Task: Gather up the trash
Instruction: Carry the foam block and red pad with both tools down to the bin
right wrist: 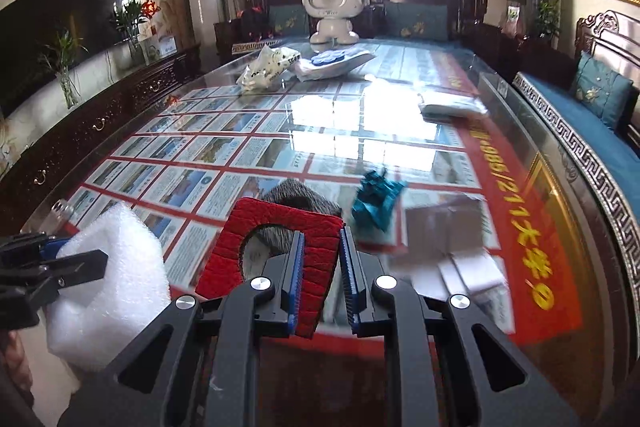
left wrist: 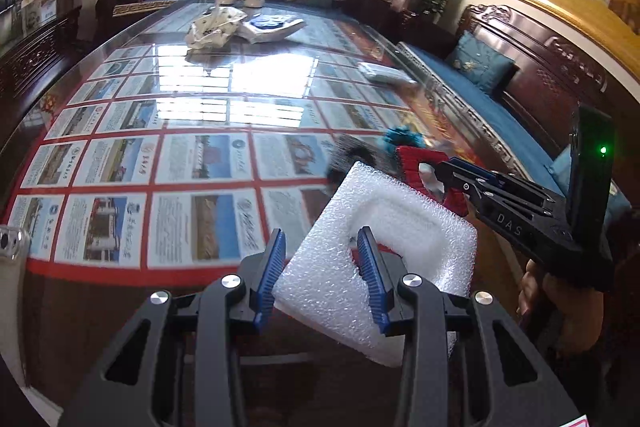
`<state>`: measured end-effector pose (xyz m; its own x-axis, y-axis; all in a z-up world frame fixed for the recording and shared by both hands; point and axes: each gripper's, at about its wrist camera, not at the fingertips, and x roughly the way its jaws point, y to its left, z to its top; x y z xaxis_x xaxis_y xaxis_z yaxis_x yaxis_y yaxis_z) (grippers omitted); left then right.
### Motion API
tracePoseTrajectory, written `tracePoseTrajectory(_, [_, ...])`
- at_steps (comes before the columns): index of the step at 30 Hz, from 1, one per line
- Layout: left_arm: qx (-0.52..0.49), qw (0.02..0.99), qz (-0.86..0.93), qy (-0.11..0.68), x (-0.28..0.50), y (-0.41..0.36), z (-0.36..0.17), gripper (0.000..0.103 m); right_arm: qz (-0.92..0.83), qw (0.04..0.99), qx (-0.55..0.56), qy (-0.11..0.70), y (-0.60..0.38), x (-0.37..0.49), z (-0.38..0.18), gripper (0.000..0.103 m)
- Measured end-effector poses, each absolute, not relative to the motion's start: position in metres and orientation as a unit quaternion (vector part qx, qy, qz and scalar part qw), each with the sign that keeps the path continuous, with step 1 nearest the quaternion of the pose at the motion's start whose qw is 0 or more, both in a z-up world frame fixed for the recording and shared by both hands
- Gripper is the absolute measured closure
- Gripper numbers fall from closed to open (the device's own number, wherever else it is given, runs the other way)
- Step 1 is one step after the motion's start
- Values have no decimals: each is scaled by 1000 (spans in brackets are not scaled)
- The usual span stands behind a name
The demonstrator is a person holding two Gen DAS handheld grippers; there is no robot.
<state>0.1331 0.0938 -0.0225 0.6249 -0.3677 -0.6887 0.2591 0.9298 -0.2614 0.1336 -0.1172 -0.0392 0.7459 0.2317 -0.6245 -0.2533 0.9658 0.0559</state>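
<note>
My left gripper (left wrist: 322, 267) is shut on one edge of a white foam block (left wrist: 384, 227) with a square recess, lifted over the near end of the glass-topped table (left wrist: 200, 115). My right gripper (right wrist: 320, 267) is shut on a red padded piece (right wrist: 272, 227) with a round cut-out. The left wrist view shows the right gripper (left wrist: 440, 183) holding that red piece (left wrist: 412, 163) just right of the foam. In the right wrist view the foam (right wrist: 112, 267) and the left gripper (right wrist: 60, 263) are at the lower left.
A teal crumpled scrap (right wrist: 376, 199) and a grey furry lump (right wrist: 296, 195) lie just beyond the red piece. A white packet (right wrist: 448, 105) sits mid-right. At the far end are a crumpled bag (right wrist: 268, 67), a blue-and-white package (right wrist: 336, 61) and a white robot toy (right wrist: 332, 11). A blue-cushioned bench (right wrist: 580, 131) runs along the right.
</note>
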Motion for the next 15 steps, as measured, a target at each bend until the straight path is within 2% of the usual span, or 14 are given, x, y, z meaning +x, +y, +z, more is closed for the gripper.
tracePoseTrajectory(15, [-24,873,-268,407,-28,40,-32,64,135,940,-6,313,-171,-62,-25,85])
